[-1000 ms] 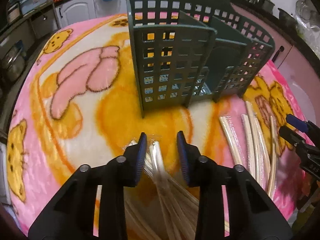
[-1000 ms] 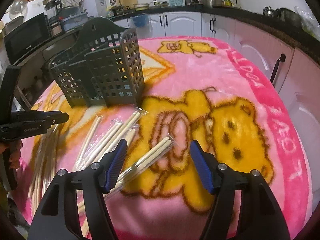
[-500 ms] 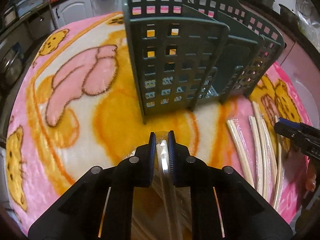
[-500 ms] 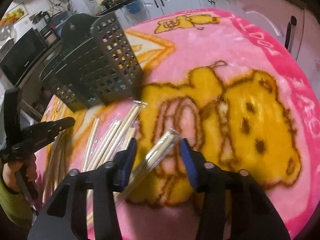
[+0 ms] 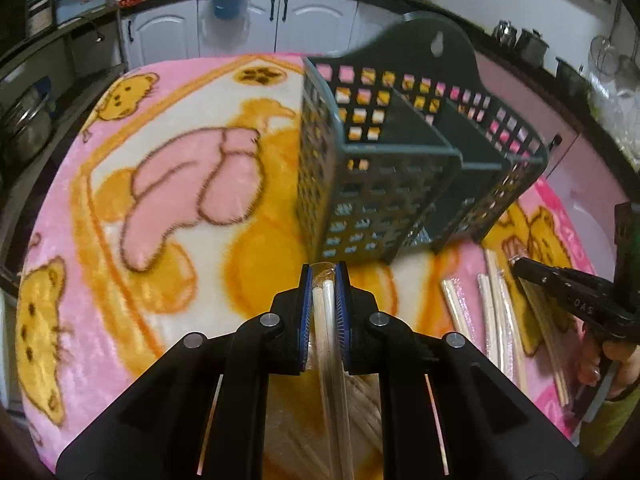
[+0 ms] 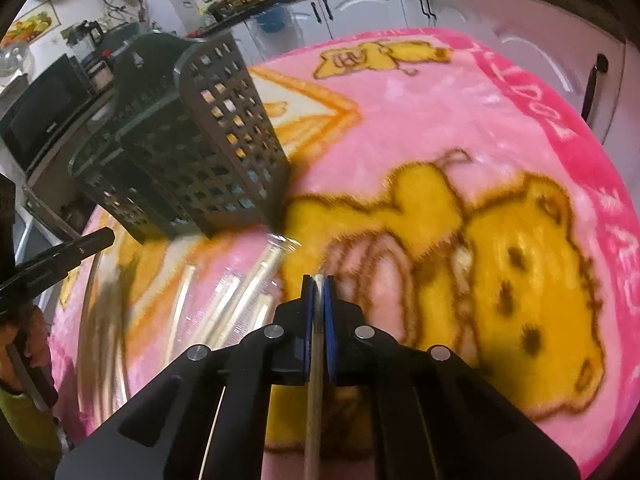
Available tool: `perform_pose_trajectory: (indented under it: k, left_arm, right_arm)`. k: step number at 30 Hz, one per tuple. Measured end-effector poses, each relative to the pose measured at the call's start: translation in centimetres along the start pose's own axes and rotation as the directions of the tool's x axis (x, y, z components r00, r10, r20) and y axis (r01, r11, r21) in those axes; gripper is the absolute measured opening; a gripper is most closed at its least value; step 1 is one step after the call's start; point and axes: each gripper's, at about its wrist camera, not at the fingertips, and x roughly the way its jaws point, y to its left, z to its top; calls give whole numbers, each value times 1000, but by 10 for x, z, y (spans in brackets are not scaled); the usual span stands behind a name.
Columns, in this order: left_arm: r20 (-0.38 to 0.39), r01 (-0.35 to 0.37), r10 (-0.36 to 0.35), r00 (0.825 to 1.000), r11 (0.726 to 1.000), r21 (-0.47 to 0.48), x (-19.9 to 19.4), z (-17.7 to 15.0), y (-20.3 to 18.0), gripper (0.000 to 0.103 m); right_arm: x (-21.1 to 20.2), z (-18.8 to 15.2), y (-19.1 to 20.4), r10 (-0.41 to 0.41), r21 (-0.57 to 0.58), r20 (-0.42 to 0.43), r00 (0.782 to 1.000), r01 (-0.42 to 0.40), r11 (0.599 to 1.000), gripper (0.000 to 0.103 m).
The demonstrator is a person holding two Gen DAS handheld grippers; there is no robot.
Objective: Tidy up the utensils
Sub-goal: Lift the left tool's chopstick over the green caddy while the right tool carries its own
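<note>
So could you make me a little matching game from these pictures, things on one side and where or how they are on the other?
Things:
1. left gripper
2. right gripper
3. dark green utensil holder
4. loose wrapped chopsticks

States:
A. stands upright on the pink cartoon blanket
B. lie flat on the blanket
C. shut on a wrapped pair of chopsticks, holder just ahead
D. shut on a wrapped pair of chopsticks, yellow bear ahead

Pairs: 1-C, 2-D, 3-A, 4-B
</note>
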Motion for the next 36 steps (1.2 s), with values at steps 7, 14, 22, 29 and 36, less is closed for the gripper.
perform_pose_trajectory:
  k: [7, 14, 22, 29, 36]
  left_arm:
    - [88, 31, -28, 996, 999, -30, -35, 8, 10, 7]
    - [204, 63, -55, 978, 997, -35, -75, 21, 3, 7]
    - [331, 94, -82, 940, 995, -19, -114, 45, -12, 6]
    - [413, 106, -103, 905, 994, 15, -142, 67, -31, 3]
    - [467, 112, -124, 876, 992, 53, -161, 87, -45, 3]
  right_arm:
    - [-35, 11, 28, 60, -84, 107, 992, -51, 995, 6]
    - [-78, 29, 55, 118, -170, 220, 968, -81, 982, 6]
    - [-120, 51, 72, 162, -211, 372, 914, -87, 974, 6]
    - [-137, 72, 84, 171, -238, 495, 852, -57, 970, 6]
    - [-145, 96, 95, 207, -267, 576, 791, -58, 962, 6]
